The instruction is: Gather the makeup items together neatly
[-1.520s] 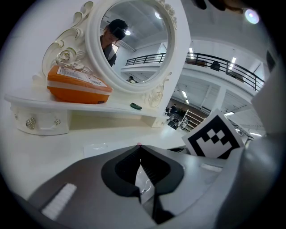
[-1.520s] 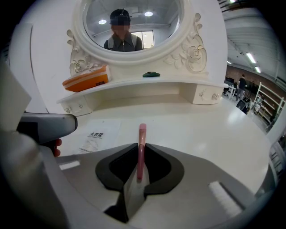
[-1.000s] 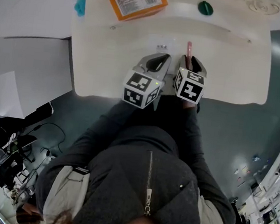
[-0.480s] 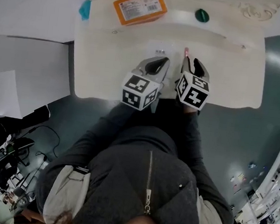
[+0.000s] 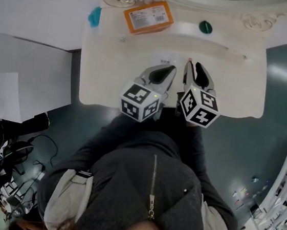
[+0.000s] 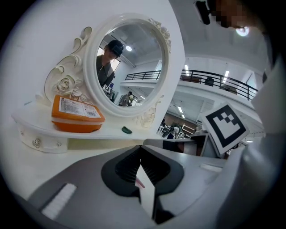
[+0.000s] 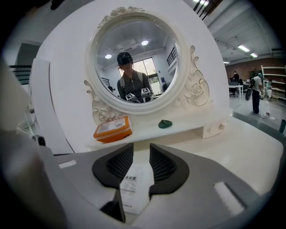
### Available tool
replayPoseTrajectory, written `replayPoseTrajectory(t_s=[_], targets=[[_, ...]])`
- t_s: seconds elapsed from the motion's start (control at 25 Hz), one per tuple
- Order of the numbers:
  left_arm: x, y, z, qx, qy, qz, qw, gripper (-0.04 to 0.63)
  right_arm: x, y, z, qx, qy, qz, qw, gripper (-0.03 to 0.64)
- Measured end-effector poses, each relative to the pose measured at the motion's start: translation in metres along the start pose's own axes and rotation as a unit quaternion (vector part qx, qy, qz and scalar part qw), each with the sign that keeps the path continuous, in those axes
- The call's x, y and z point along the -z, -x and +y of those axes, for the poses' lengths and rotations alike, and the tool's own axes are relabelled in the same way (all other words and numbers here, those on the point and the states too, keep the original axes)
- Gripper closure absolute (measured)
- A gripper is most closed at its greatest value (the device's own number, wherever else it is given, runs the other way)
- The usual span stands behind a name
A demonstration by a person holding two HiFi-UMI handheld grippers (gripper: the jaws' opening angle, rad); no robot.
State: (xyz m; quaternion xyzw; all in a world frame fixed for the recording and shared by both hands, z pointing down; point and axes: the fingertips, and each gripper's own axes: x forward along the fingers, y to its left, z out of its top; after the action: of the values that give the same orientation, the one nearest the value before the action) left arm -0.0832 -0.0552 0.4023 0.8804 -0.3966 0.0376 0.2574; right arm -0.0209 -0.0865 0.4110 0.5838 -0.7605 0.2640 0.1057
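My left gripper (image 5: 164, 71) and right gripper (image 5: 196, 67) hang side by side above the front middle of the white vanity table (image 5: 106, 77). The right gripper (image 7: 141, 154) is shut on a flat white packet (image 7: 132, 188) with a printed label. A small pink tip (image 5: 190, 61) shows just ahead of it. The left gripper (image 6: 142, 150) is shut on a thin white piece (image 6: 147, 193) with a pink mark, seen edge-on. I cannot tell whether both hold the same item. On the raised shelf lie an orange box (image 5: 148, 16) and a small green item (image 5: 205, 26).
An ornate oval mirror (image 7: 136, 62) stands behind the shelf (image 6: 58, 132), which has small knobbed drawers (image 6: 35, 142). The table's front edge (image 5: 108, 104) lies just under the grippers' marker cubes. White sheets (image 5: 12, 92) and cables (image 5: 5, 153) lie on the grey floor at the left.
Both grippers have risen off the table towards the head camera, the right one more, each keeping its white piece. Less of the pink tip shows ahead of the right gripper.
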Motion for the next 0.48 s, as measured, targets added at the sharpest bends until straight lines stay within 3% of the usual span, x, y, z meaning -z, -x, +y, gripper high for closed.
replayPoseTrajectory(t_s=[0.2,0.32,0.48], targets=[[-0.019,0.011,-0.003,-0.001,0.004,-0.026,0.9997,0.586,-0.02,0.012,0.027,-0.034,0.017,-0.032,0.999,0.537],[-0.025,0.017,-0.003,-0.004,0.005,-0.035,0.9994,0.586,-0.025,0.017,0.043,-0.053,0.05,-0.046,0.996,0.612],[-0.031,0.02,-0.001,-0.01,0.003,-0.046,0.9989,0.586,-0.023,0.02,0.058,-0.075,0.092,-0.049,0.992,0.614]])
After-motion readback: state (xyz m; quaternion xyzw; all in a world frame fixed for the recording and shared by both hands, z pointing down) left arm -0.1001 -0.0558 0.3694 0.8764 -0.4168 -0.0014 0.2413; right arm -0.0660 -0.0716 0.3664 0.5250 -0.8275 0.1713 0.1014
